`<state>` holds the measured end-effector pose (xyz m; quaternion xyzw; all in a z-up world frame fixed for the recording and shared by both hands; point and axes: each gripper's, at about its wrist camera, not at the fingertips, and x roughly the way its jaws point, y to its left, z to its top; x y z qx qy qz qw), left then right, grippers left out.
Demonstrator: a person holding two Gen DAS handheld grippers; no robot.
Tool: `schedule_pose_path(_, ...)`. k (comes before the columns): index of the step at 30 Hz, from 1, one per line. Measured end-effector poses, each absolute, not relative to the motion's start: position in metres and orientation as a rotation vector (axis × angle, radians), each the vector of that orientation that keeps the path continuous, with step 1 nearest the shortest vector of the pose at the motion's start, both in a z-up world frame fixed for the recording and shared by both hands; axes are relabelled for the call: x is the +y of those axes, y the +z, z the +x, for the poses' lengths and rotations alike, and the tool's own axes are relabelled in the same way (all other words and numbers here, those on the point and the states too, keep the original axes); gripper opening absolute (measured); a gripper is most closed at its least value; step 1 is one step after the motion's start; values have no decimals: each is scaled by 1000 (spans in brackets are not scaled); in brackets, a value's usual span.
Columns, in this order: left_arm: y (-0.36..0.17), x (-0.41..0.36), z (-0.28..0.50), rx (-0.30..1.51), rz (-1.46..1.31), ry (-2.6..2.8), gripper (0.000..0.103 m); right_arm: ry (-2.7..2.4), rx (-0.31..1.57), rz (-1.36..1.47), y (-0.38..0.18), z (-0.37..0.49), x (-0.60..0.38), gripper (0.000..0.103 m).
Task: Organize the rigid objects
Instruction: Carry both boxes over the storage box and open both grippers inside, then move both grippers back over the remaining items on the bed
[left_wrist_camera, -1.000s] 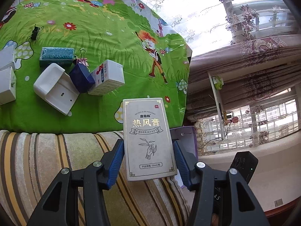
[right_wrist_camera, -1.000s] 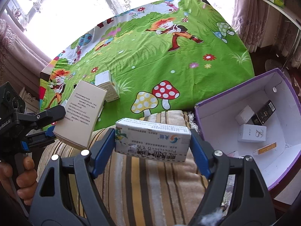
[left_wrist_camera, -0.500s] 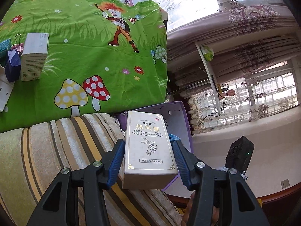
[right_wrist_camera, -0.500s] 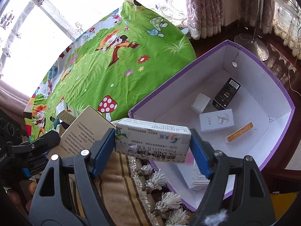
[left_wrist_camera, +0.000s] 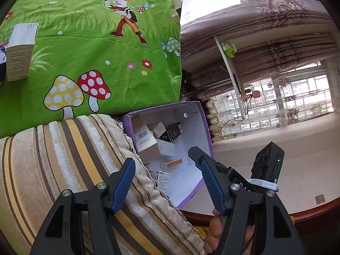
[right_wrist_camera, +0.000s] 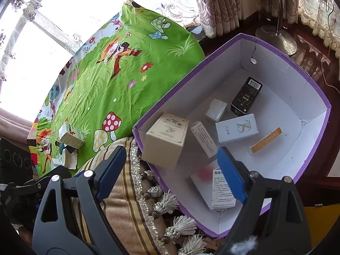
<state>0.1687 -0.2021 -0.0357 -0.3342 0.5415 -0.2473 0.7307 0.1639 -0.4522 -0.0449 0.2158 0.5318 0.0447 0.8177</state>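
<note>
Now both tools gape with nothing between their blue pads, jaws having just been opening: the left gripper (left_wrist_camera: 165, 170) and right gripper (right_wrist_camera: 170, 161) hang over the purple box's (right_wrist_camera: 306, 72) near-left corner, where the blurred beige carton (right_wrist_camera: 165, 140) and white medicine carton (right_wrist_camera: 204, 139) tilt beside other small cartons

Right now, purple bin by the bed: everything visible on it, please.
The purple bin is an open-topped cardboard box, purple outside, white inside, with a small round fastener on one end wall and a crack running down beside it. It sits low beside the striped, tasselled blanket. Inside lie several small cartons: black, pale blue, white, a slim orange one, plus a blurred beige carton at its near rim.
</note>
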Motion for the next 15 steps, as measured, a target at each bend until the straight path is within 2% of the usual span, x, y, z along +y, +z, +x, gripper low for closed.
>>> schedule_pose_path(15,-7,-182,149,1021,-604,-518,67,158,1117,362,-30,160,-421,89)
